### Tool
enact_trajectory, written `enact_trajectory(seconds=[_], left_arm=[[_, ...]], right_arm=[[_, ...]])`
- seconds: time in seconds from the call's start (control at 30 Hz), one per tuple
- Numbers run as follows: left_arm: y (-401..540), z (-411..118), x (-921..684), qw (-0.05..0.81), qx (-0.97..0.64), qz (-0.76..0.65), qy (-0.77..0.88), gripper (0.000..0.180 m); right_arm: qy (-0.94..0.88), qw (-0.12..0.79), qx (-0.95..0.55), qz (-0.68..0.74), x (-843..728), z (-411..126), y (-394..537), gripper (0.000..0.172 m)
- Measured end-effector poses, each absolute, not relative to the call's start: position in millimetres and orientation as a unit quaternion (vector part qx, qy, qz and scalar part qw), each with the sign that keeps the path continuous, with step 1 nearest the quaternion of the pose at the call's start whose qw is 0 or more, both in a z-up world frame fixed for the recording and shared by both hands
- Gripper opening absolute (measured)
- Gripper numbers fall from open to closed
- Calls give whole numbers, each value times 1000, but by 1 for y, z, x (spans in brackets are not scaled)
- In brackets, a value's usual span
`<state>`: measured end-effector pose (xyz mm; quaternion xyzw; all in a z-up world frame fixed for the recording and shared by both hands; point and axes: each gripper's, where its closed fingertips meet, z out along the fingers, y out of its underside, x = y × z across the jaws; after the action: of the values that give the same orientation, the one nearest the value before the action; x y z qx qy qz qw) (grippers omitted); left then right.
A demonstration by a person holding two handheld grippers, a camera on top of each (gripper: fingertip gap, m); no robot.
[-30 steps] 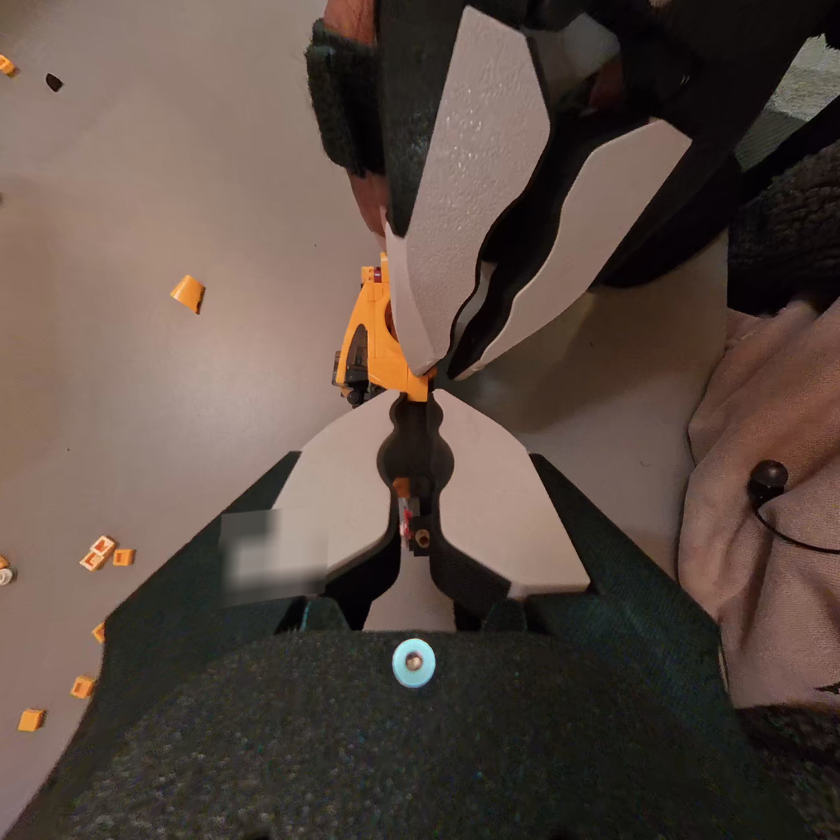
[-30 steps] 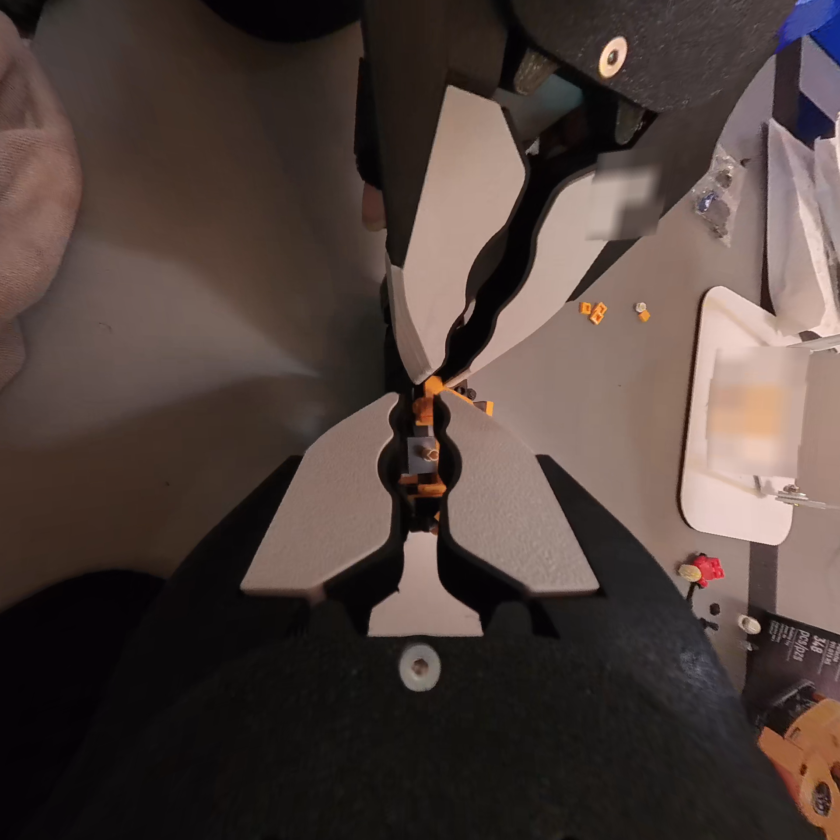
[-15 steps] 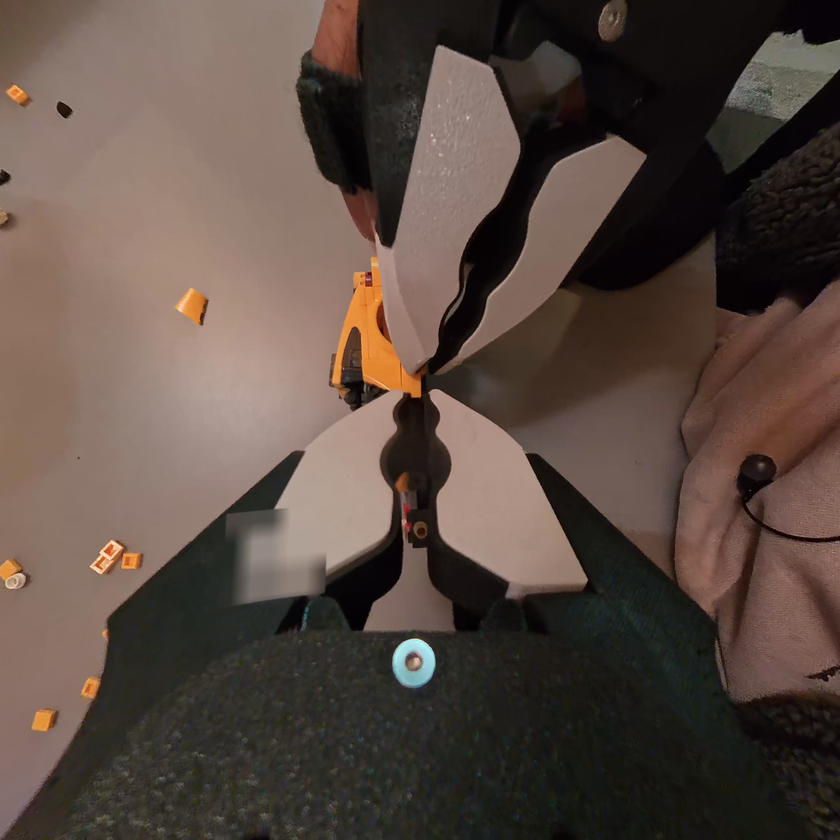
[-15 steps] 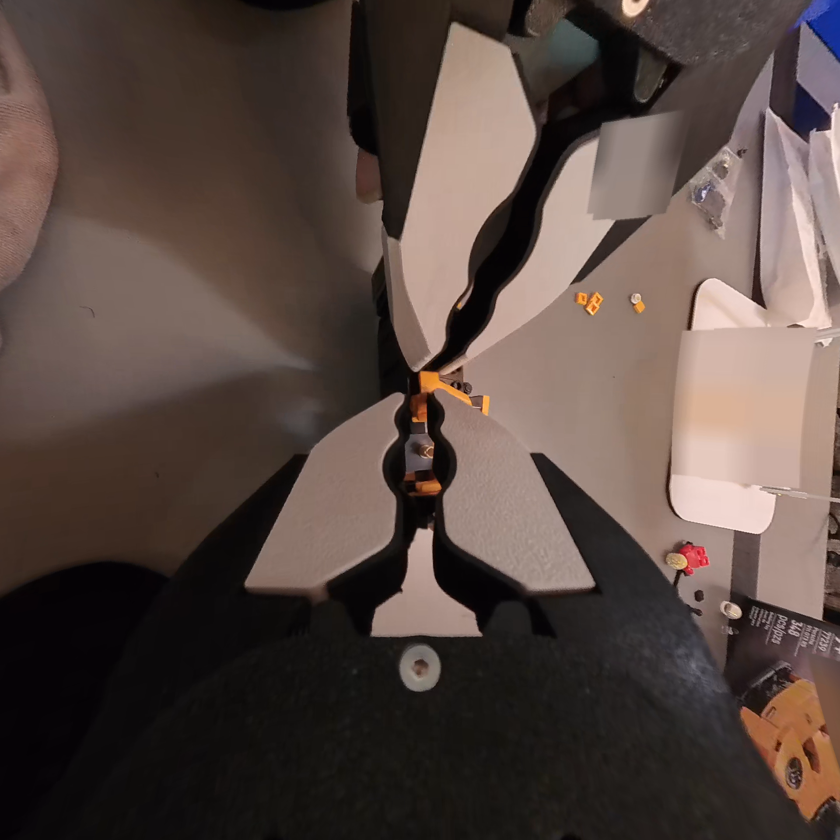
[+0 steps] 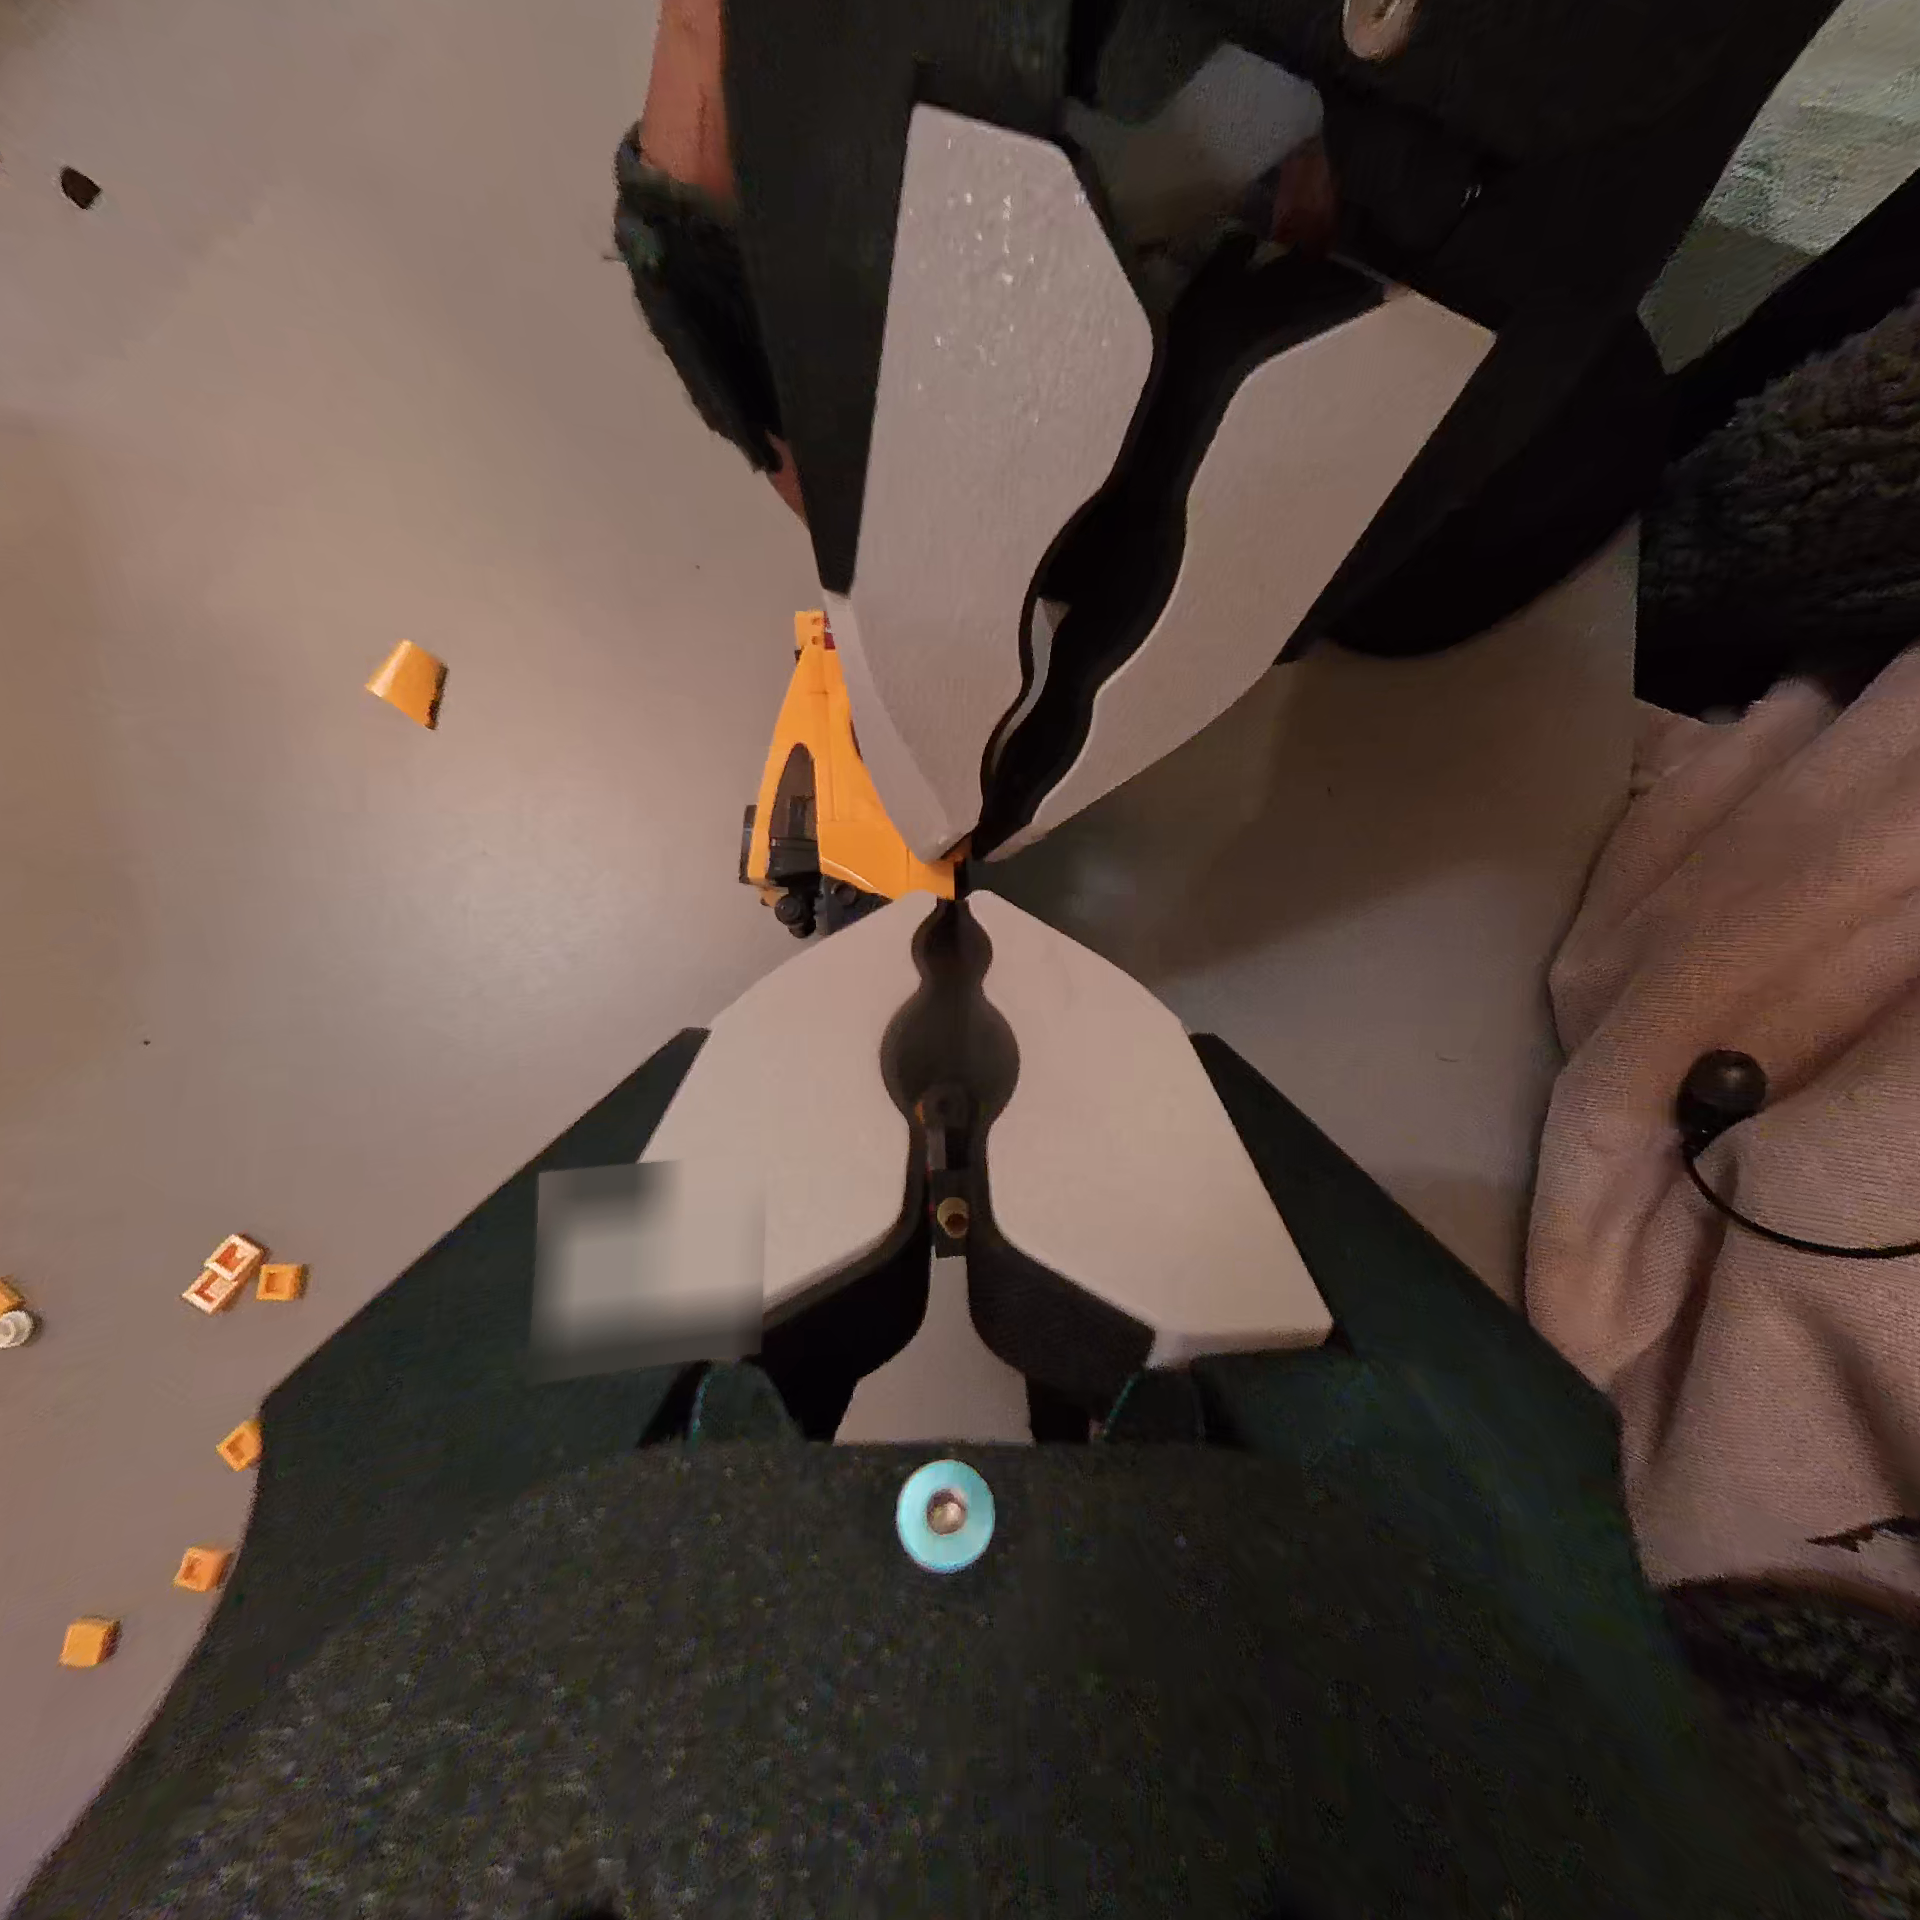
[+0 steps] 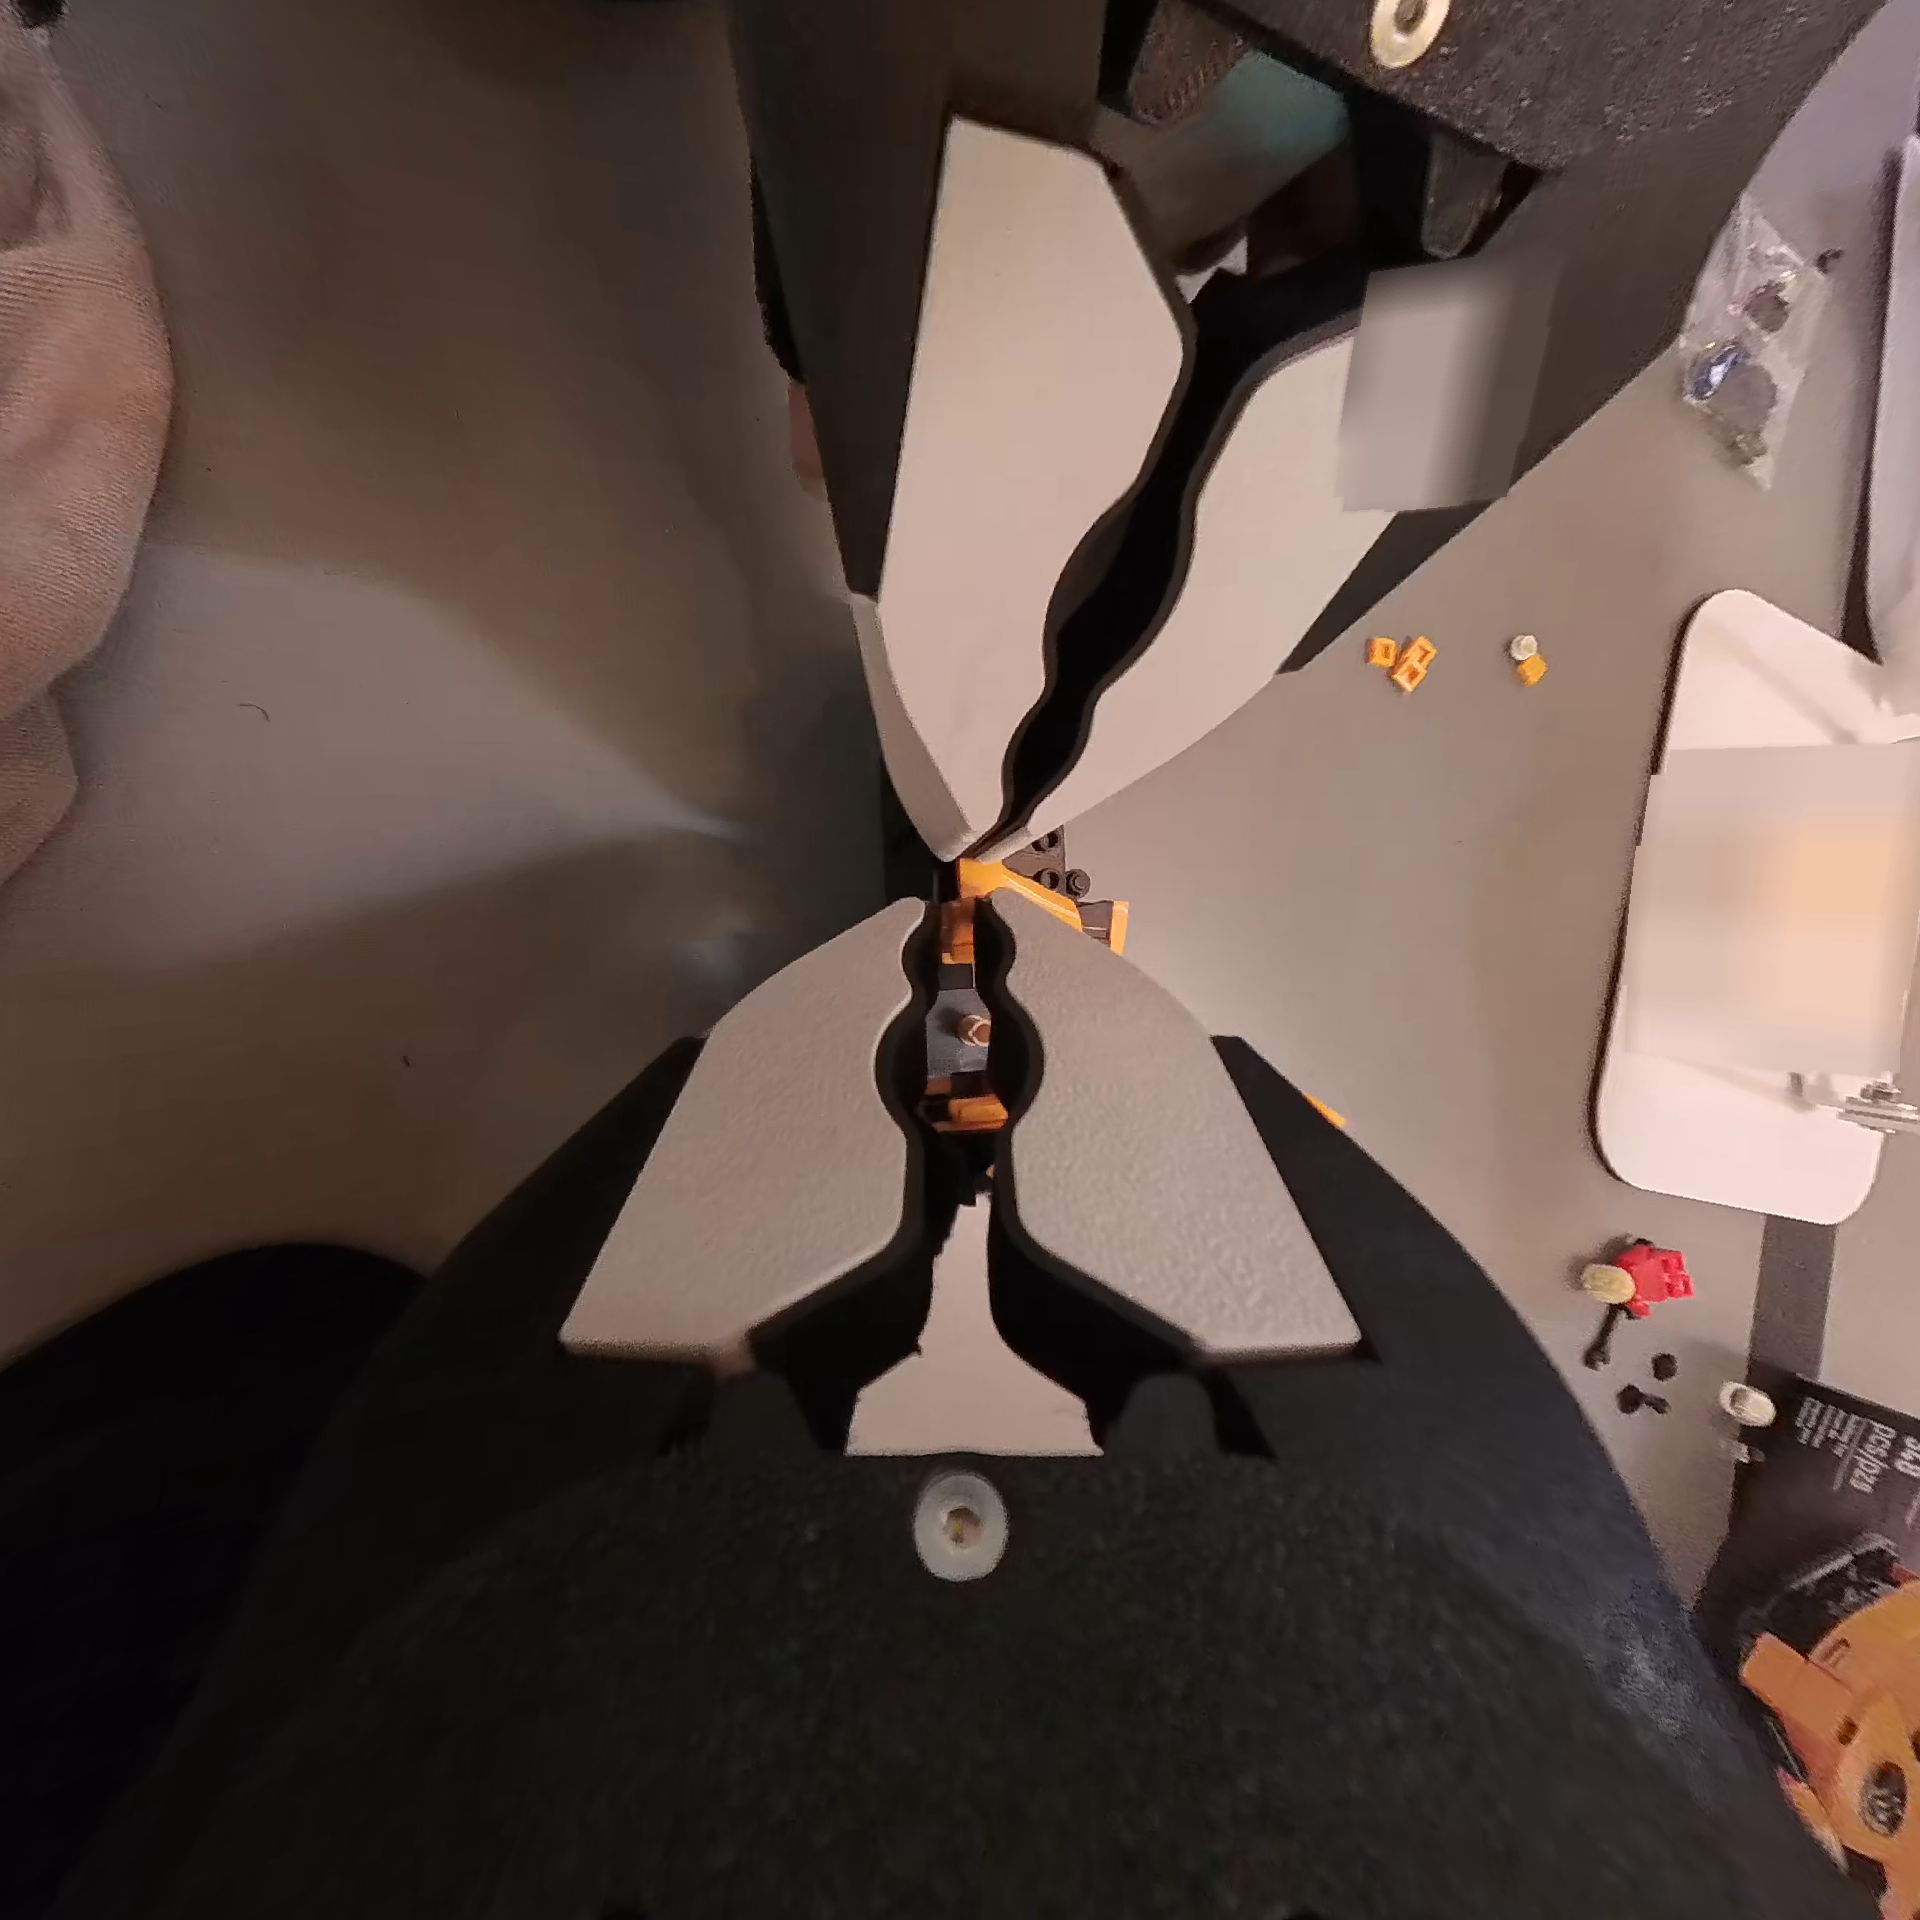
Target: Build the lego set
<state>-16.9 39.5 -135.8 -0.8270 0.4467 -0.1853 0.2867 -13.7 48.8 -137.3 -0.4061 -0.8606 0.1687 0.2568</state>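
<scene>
While two claws (image 5: 951, 904) (image 6: 961, 914) clamp one orange brick model (image 5: 831, 810), seven loose bricks (image 5: 88, 1642)

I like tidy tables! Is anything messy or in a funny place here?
Yes. Small orange bricks lie scattered loose on the grey table, one curved orange piece tipped on its side alone. A red brick sits apart.

The right claw (image 6: 954, 914) covers most of the orange model (image 6: 1049, 902); only a strip shows between its fingers (image 6: 790, 1122). In the left wrist view the same model (image 5: 821, 800) is half hidden behind the other claw's fingers (image 5: 987, 499). What the left claw (image 5: 948, 906) pinches at its tips is too small to tell. The booklet (image 6: 1829, 1579) is cut by the lower right edge. The white stand (image 6: 1756, 1143) is cut at the right edge. The bag (image 6: 1745, 364) in the upper right holds pieces too small to tell.
</scene>
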Motion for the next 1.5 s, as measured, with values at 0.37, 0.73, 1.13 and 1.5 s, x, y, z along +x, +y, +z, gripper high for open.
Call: enact_trajectory(seconds=[0.37,0.73,1.13,1.5], left_arm=[[48,-123,-27,308,-826,-204,425,0],[49,-128,-17,320,-810,-215,442,7],[55,-136,-10,328,-797,-171,478,6],[61,-136,-2,327,-798,-161,480,6]], right_arm=[[-838,232,-427,248,-11,-133,50,14],[-817,262,-440,264,-2,-122,59,16],[-791,259,-485,269,23,-144,86,40],[-779,282,-486,278,18,-147,88,35]])
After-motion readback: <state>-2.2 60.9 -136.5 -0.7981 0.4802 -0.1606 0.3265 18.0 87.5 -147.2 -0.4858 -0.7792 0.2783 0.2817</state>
